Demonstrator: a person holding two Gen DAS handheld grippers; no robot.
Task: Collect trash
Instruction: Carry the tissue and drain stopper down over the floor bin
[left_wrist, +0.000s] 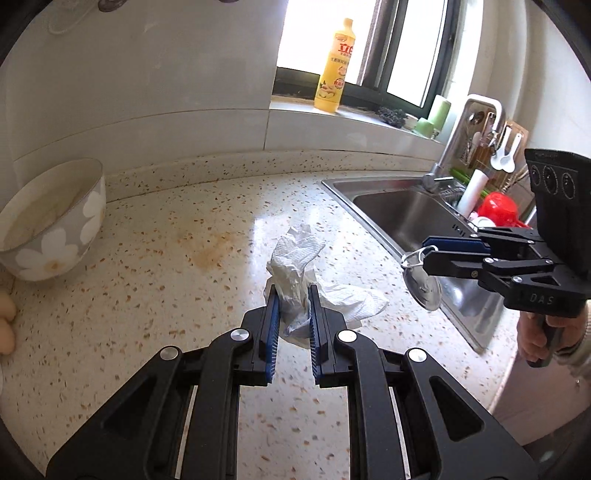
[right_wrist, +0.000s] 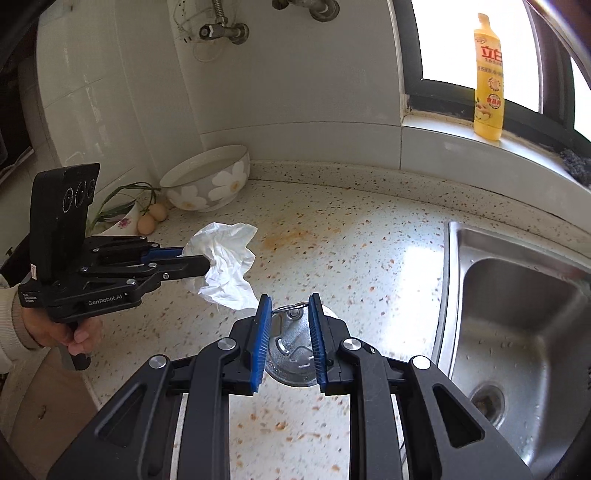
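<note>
So the left gripper (left_wrist: 291, 291) has its blue pads pinched on a crumpled paper towel (left_wrist: 295, 266), and from the right wrist view the wad (right_wrist: 225, 258) looks lifted clear of the counter (left_wrist: 166, 295), though the fisheye makes that a bit hard to swear to. The right gripper (right_wrist: 290, 306) is closed partway on a clear suction cup hook (right_wrist: 291, 343) with a wire ring at its tip; it hangs just off the edge of the sink (left_wrist: 406, 214). I'd say both pieces of trash are picked up and the carrying step comes next. No bin shows in either view, so the next move means finding one, keeping both grips tight. An orange stain (left_wrist: 210, 247) sits on the counter near a flowered bowl (left_wrist: 55, 221).
</note>
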